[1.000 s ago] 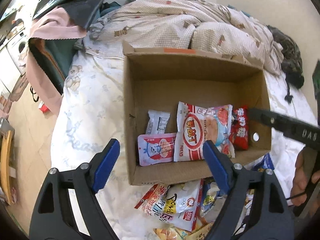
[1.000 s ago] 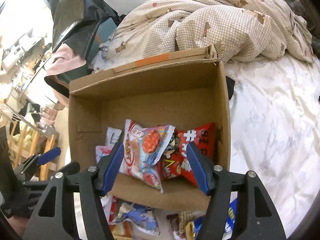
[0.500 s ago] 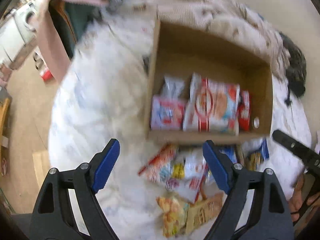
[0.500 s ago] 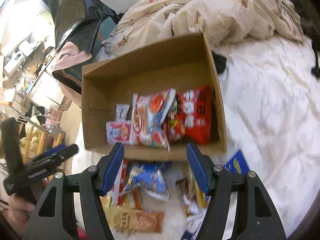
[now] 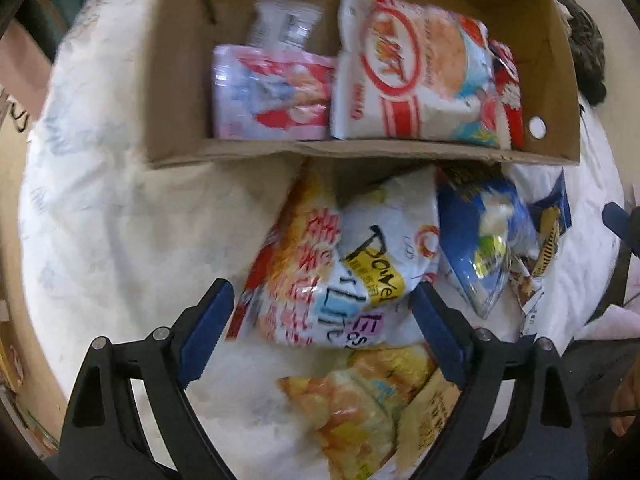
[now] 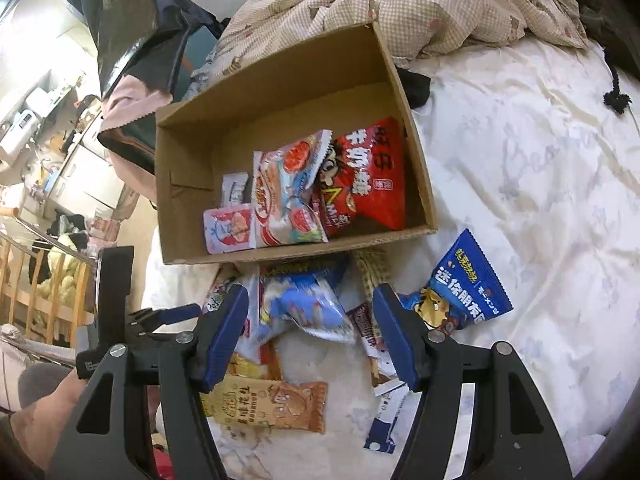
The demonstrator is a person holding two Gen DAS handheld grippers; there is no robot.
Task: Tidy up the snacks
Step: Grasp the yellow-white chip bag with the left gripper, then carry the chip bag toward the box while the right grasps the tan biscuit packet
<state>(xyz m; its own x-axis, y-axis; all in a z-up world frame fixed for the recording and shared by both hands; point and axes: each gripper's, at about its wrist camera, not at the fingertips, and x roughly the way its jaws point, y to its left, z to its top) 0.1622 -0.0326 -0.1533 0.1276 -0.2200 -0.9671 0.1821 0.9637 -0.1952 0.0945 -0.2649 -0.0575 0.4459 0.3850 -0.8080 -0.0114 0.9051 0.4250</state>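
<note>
A cardboard box on the bed holds several snack packs: a pink pack, a white and red pack and a red pack. A loose pile lies in front of it: a white "Power" bag, an orange bag, a light blue bag, a dark blue pack and an orange-brown pack. My left gripper is open and empty over the white bag. My right gripper is open and empty over the light blue bag.
A checked quilt is heaped behind the box. White bedsheet stretches to the right. The bed's left edge drops to the floor. Dark bags and a pink cloth lie at the far left.
Both grippers pulled back from the box and tilted down over the loose pile. Both stayed open and empty.
</note>
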